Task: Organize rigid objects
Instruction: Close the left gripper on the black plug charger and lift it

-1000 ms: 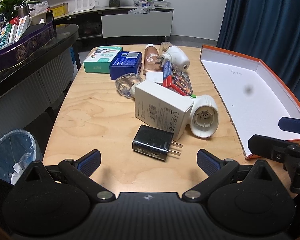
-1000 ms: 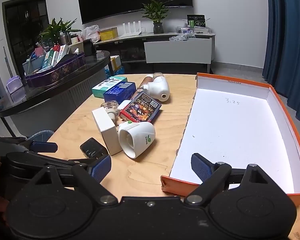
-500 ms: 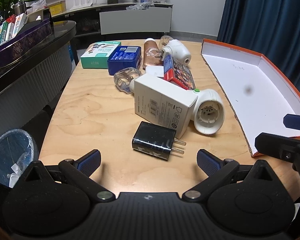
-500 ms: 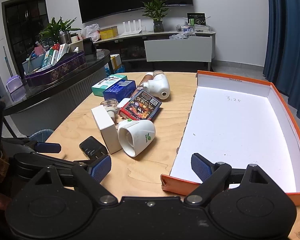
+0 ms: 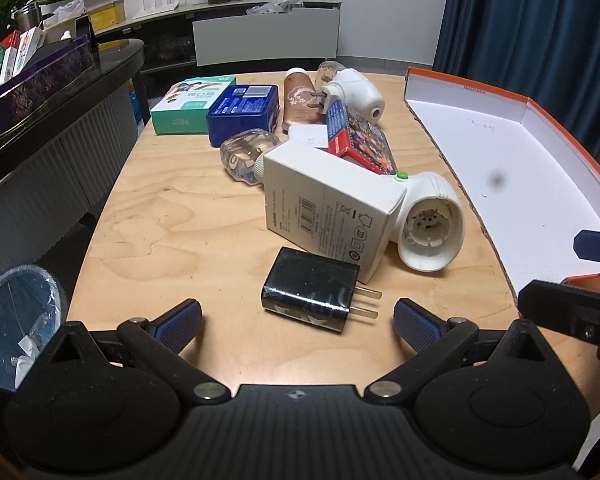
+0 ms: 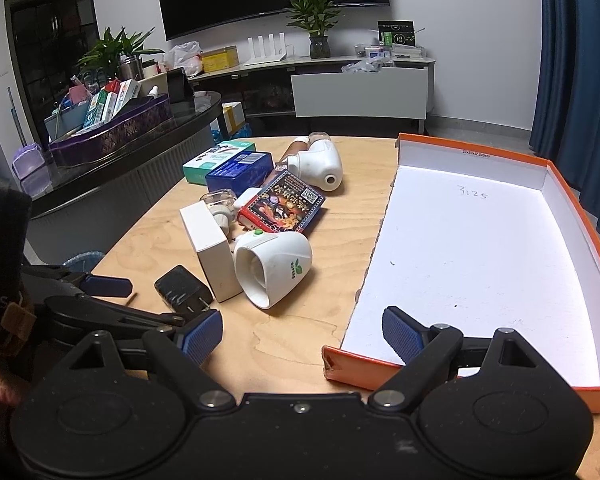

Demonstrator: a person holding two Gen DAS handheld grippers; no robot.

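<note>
Approach step: left gripper [image 5: 297, 315] fingers spread before glossy black plug-in charger [image 5: 311, 289]; next, pinching it for orange-walled cardboard box [image 6: 480, 248]; right gripper [image 6: 302, 330] fingers spread, idle.

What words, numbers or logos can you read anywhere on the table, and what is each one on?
"3:25", handwritten on the white floor of the orange box.
"SUPERS", beside a green leaf logo, on the white plug-in device.
"50", on a corner of the green carton.
Barcode and compliance symbols on the white carton: print too small to read.
Blue tin, red pictured box, small print on the orange box rim: too blurred to read.
</note>
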